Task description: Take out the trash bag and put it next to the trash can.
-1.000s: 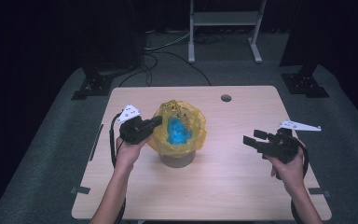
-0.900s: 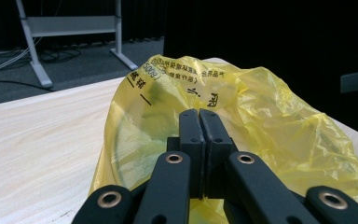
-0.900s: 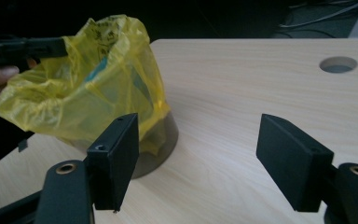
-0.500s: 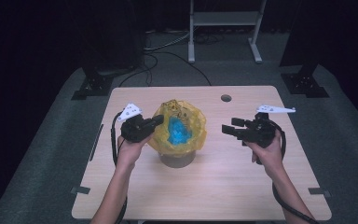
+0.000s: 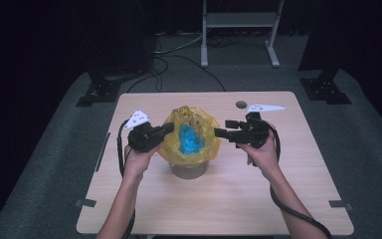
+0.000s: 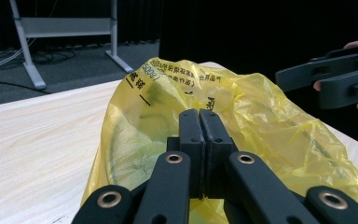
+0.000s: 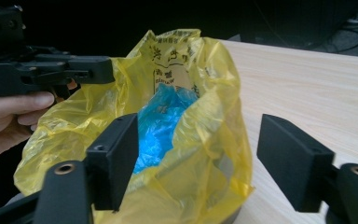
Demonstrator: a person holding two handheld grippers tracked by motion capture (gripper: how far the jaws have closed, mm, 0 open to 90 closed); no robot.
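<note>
Two grippers flank a yellow plastic bag [image 5: 191, 139] that lines a small round bin [image 5: 189, 170] near the middle of the wooden table [image 5: 288, 199]. At the left, the left gripper [image 5: 168, 128] has its jaws pressed together; in the left gripper view they meet on the bag's near edge, and the film appears pinched between them, though the exact bite is hidden behind the pads. That hand has kept its place over the last second, holding its side of the rim. In the middle, the bag's mouth stands open and crumpled above the bin, printed with dark characters, and something bright blue [image 5: 189, 140], crinkled like thin plastic, lies inside it. At the right is the change: the right gripper [image 5: 220, 132] was well out toward the table's right edge a second ago and has travelled in across the table, so that its tips now sit just beside the bag's right side. Its jaws stand wide apart with nothing between the pads; in the right gripper view they frame the bag's rim and the blue contents. I judge that this sets up a two-sided hold: with one side already gripped, the next move calls for closing on the opposite edge, probably to gather the bag's mouth or lift the bag out of the bin. Thin film could slip or tear if caught shallowly.
</note>
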